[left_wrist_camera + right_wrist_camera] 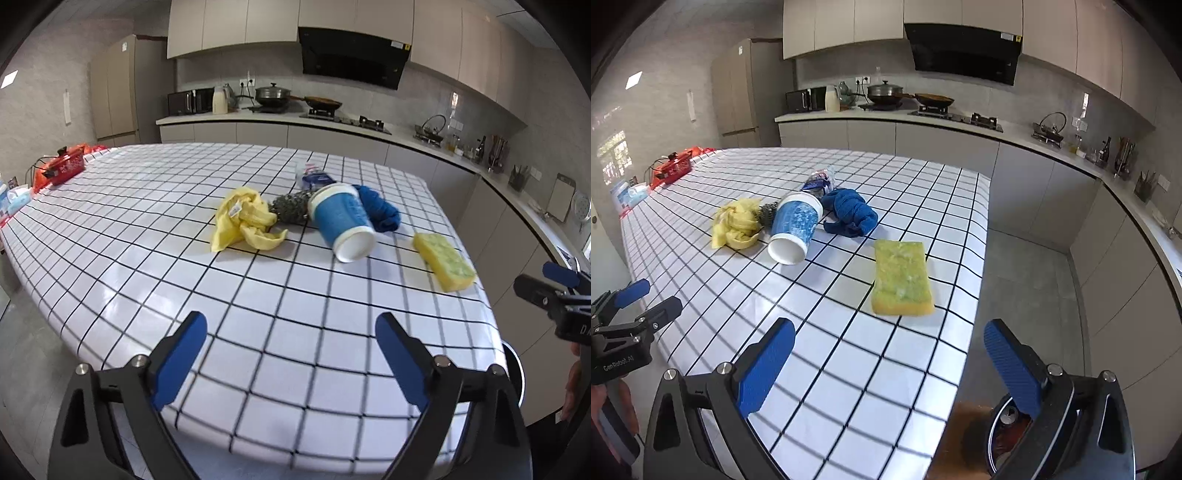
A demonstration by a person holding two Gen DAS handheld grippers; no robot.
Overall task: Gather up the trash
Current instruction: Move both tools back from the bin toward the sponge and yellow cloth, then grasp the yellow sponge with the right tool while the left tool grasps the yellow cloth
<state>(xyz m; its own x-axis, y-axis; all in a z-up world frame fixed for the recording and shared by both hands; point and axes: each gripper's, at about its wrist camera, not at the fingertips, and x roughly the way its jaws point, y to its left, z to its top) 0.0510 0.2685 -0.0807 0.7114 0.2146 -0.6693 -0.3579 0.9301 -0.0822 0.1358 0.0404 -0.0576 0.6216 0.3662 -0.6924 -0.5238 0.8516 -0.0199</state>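
Note:
A blue paper cup (343, 221) (794, 227) lies on its side in the middle of the checked table (184, 280) (849, 354). Around it lie a crumpled yellow cloth (243, 219) (737, 223), a steel scourer (291, 208) (766, 213), a blue cloth (382, 208) (851, 214) and a crushed plastic bottle (314, 177) (820, 181). A yellow-green sponge (445, 266) (901, 277) rests near the right edge. My left gripper (291, 319) (657, 295) hovers open over the near table, empty. My right gripper (889, 326) (557, 278) is open and empty, short of the sponge.
A round bin (1004, 421) (515, 363) stands on the floor below the table's near right corner. A red pot (64, 166) (677, 166) and packets sit at the far left end. Kitchen counters run along the back and right walls.

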